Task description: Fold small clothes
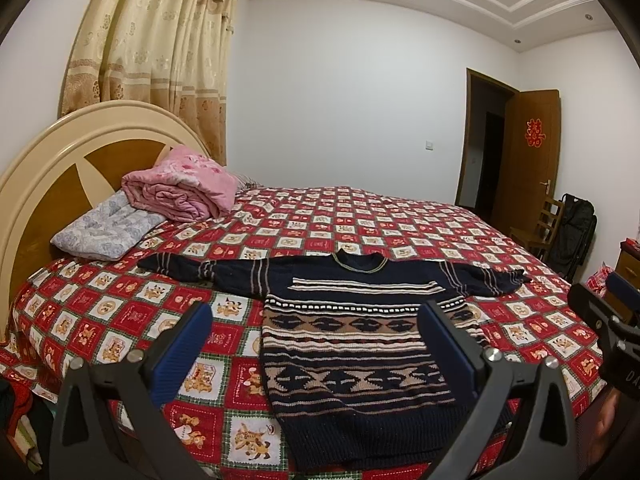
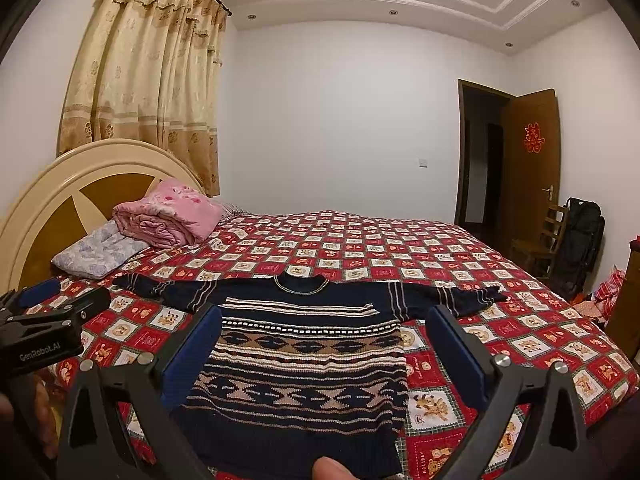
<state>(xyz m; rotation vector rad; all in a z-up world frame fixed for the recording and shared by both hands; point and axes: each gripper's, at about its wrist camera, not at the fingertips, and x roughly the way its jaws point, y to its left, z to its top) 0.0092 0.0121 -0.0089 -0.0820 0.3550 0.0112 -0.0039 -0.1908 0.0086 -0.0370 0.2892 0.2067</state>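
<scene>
A small dark navy knit sweater (image 1: 352,344) with tan and white patterned bands lies flat on the bed, front up, both sleeves spread out sideways; it also shows in the right wrist view (image 2: 304,364). My left gripper (image 1: 316,312) is open and empty, held above the sweater's hem end. My right gripper (image 2: 324,316) is open and empty, also above the hem end. The right gripper shows at the right edge of the left wrist view (image 1: 612,320). The left gripper shows at the left edge of the right wrist view (image 2: 48,312).
The bed has a red checked cartoon bedspread (image 1: 360,224). A folded pink quilt (image 1: 180,188) and a grey pillow (image 1: 104,228) lie by the headboard (image 1: 48,160). A wooden chair (image 1: 540,224), a black bag (image 1: 572,232) and an open door (image 1: 528,152) are at the right.
</scene>
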